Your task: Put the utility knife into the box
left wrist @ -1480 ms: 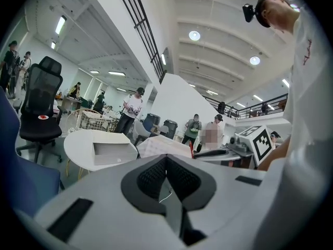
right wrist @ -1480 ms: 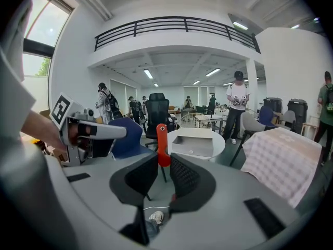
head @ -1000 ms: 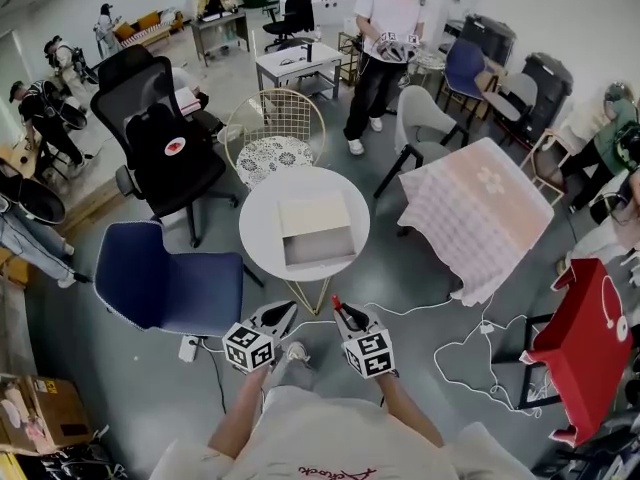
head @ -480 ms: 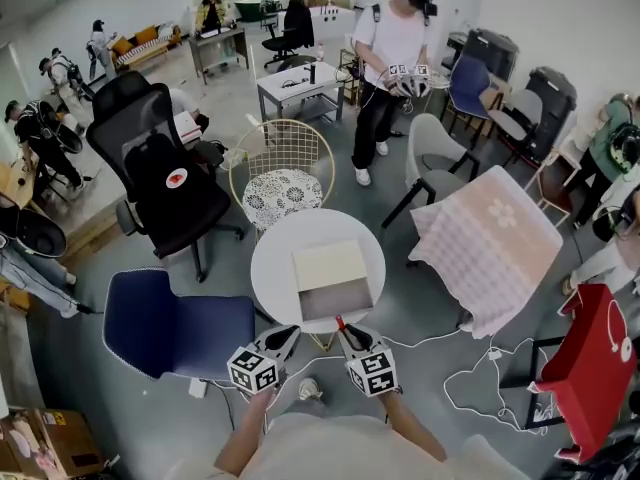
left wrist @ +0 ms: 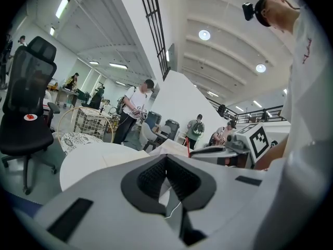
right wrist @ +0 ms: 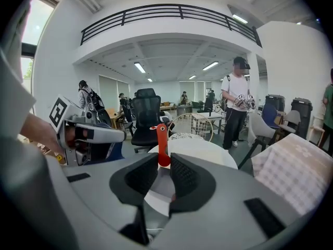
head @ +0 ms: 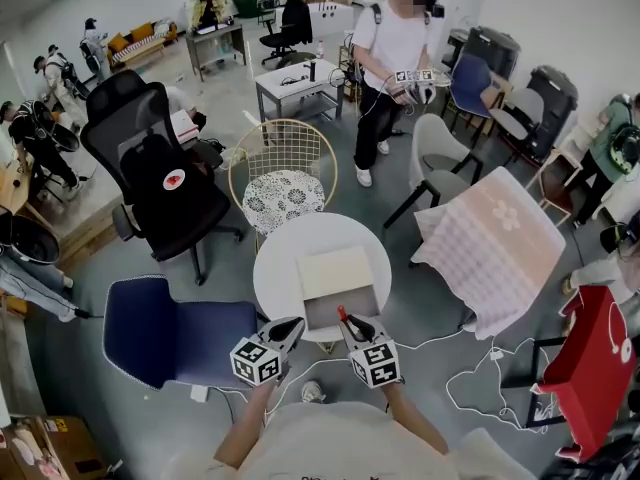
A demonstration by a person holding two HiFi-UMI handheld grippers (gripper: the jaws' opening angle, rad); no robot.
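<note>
Head view: we see the open beige cardboard box (head: 340,306), empty, on the round white table (head: 285,258). Our right gripper (head: 352,325) pinches the red utility knife (head: 342,314) just beside the box; our left gripper (head: 288,328) keeps its jaws pressed together.

surface: round white table (head: 283,258) | on it: 1 open box (head: 336,274), toward near edge

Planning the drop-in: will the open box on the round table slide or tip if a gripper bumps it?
Probably slides rather than tips: the box is shallow and lies flat on the smooth table. It looks like thin card and empty, so likely light. The utility knife in the right gripper is slim; set down gently, it should barely shift the box.
</note>
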